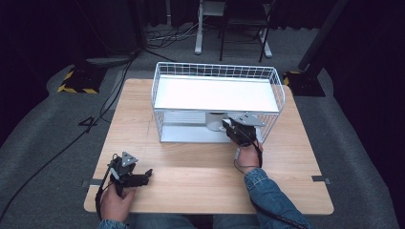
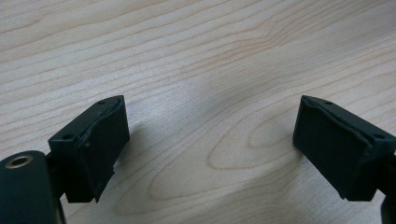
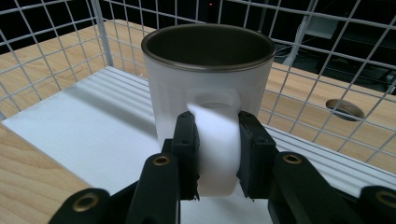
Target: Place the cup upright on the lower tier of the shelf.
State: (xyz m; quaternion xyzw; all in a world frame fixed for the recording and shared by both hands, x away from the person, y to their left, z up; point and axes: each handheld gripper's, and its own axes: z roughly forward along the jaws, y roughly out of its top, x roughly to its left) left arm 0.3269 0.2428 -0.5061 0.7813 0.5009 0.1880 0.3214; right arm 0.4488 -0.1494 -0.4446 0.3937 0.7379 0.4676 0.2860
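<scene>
Grey carpet floor [image 1: 43, 124], dark bkgd.

Beneath the wire rack's [image 1: 217, 93] upper shelf, the white mug [image 1: 216, 121] is showing only as a small pale shape, its rim and handle too small to make out from the high view. In the right gripper view the mug's [image 3: 205, 88] base is being cut off behind the black jaws, and the rack's [image 3: 56, 42] top is running past the frame.

Wood, wire, glazed white
The counter [image 2: 196, 60] is smooth pale wood grain; the rack [image 1: 217, 71] is white coated wire; the mug [image 3: 205, 88] looks glossy ceramic, dark inside.
</scene>
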